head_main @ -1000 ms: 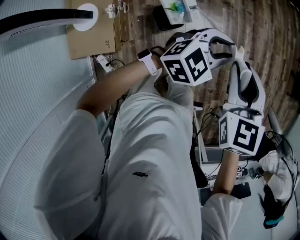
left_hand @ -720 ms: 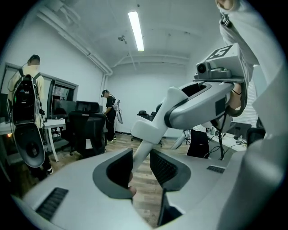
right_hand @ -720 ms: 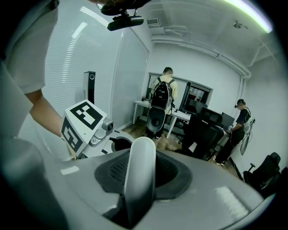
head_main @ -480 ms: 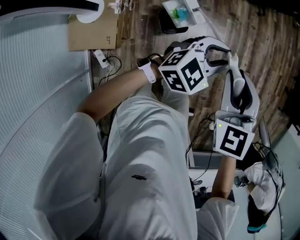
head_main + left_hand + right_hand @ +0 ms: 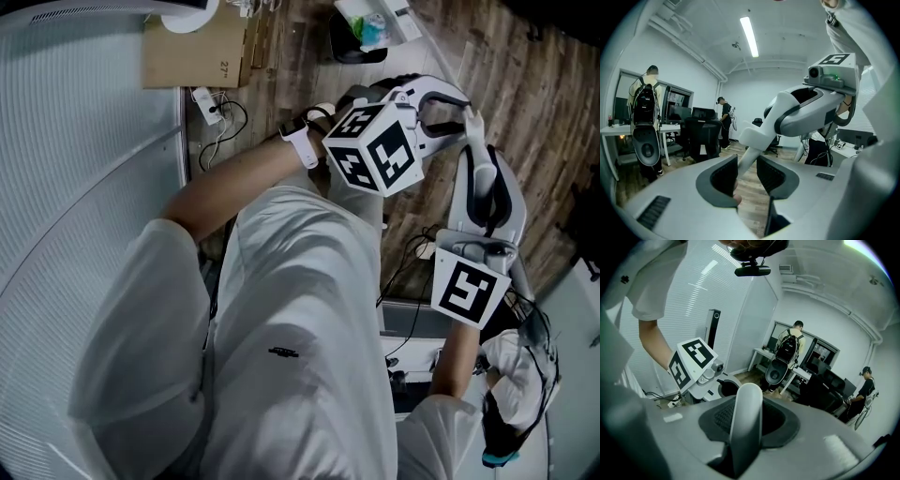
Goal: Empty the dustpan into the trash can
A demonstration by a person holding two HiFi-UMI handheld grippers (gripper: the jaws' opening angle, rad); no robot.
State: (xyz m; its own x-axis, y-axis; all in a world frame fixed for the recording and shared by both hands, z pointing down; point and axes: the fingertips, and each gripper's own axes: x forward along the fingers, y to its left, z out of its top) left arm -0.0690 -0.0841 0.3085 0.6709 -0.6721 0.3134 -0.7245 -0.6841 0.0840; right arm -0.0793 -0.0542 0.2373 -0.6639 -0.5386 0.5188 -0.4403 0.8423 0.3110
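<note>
— White handle, who has it?
— Both. The left gripper has its jaws pinched on the rounded end. The right gripper has its jaws clamped further down the shaft. It is held in front of the person's shirt, above the wood floor.
— And the dark container?
— On that floor, beyond both grippers, with white and green scraps inside. Whether it is the can or the pan, I cannot tell.
</note>
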